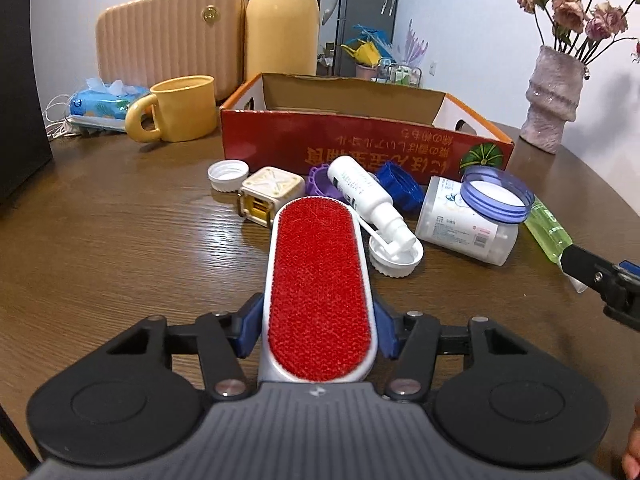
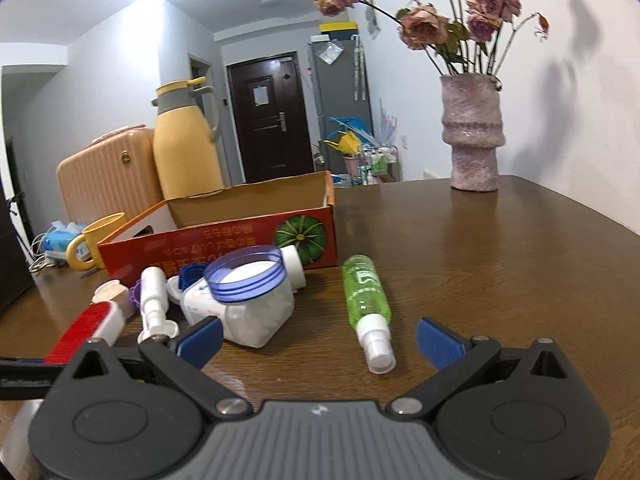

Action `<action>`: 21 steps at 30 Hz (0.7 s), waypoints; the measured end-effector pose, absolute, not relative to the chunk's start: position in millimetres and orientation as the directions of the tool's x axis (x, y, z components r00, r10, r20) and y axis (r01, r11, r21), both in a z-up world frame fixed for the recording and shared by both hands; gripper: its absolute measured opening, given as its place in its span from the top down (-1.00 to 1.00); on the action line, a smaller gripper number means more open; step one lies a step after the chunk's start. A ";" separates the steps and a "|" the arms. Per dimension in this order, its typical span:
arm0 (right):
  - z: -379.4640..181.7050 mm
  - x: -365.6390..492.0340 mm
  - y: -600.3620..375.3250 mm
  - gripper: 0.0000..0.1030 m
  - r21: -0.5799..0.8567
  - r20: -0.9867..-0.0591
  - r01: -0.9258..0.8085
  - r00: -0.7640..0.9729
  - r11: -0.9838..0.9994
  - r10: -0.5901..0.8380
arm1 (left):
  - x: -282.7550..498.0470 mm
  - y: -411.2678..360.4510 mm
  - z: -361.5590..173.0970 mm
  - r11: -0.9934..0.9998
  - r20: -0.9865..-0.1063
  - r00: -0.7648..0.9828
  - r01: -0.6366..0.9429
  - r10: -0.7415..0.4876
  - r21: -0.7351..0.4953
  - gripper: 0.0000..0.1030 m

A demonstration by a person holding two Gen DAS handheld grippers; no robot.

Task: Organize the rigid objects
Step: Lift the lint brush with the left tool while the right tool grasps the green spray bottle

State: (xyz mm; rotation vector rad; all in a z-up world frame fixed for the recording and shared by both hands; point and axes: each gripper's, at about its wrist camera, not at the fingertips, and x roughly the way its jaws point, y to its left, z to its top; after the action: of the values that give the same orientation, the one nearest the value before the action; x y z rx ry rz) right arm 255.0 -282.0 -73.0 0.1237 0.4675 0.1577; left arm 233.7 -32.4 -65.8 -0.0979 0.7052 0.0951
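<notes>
Landmark: we place everything relative to the red cardboard box [image 1: 360, 136], which sits open-topped on the wooden table [image 1: 120, 232].

Left gripper [image 1: 318, 324]: its blue pads press both long sides of the red lint brush [image 1: 318, 280], so we read it as pinching the brush near its handle end. The brush's far end points toward the box's front wall.

Right gripper [image 2: 320, 340]: spread wide, nothing between the pads. It hangs in front of the box, over the cap end of the green spray bottle [image 2: 368, 304], not touching it.

Step in hand: we judge this as the brush just gripped and due to go into the box.

Doing it well: we should lift before travelling. The white spray bottle [image 1: 366, 196], the beige cube [image 1: 272, 196] and a white cap [image 1: 396, 256] lie between the brush tip and the box, and a low sweep would scatter them. We should clear the box's front wall, then lower the brush flat along the box's long side.

Risk: the hold is near one end, so the brush could droop or pivot.

Left view only: the box's interior looks empty where visible; a purple ring [image 1: 318, 180] and a blue ring [image 1: 400, 186] lie against the box front.

Right view only: the green bottle's full length, lying beside the box's right front corner, and the white jar [image 2: 256, 304] on its side in front of the box.
</notes>
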 end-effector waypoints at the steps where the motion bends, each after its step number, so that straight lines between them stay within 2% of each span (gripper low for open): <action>1: -72.7 254.9 -283.5 -1.00 0.154 -0.438 -0.116 0.882 0.981 0.174 | 231.5 -30.6 -64.2 0.992 -0.648 0.760 -0.116 0.051 -0.057 -0.11; 5: -71.5 254.1 -291.9 -1.00 0.156 -0.435 -0.120 0.883 0.980 0.178 | 219.0 -23.5 -56.6 0.995 -0.623 0.781 -0.092 0.046 -0.042 -0.11; 13: -69.5 280.1 -292.9 -0.95 0.027 -0.486 -0.122 0.866 0.992 0.119 | 213.9 -8.2 -49.4 0.994 -0.615 0.787 -0.102 0.051 -0.048 -0.11; 17: -75.7 305.4 -287.1 -0.78 -0.029 -0.543 -0.128 0.834 0.991 0.092 | 214.3 -2.1 -47.7 0.992 -0.614 0.787 -0.112 0.057 -0.050 -0.11; 19: -79.2 316.4 -286.0 -0.76 -0.036 -0.565 -0.123 0.821 0.992 0.082 | 215.5 1.1 -47.0 0.992 -0.616 0.786 -0.118 0.062 -0.050 -0.11; 21: -81.6 327.2 -287.1 -0.64 -0.037 -0.578 -0.115 0.813 0.993 0.073 | 217.5 3.9 -46.4 0.991 -0.618 0.783 -0.125 0.068 -0.050 -0.11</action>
State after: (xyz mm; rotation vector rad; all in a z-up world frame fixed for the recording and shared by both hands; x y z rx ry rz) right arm 327.2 -287.1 -81.6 -0.0709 0.6134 0.1003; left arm 217.5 3.9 -46.4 -0.0901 0.6630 0.1042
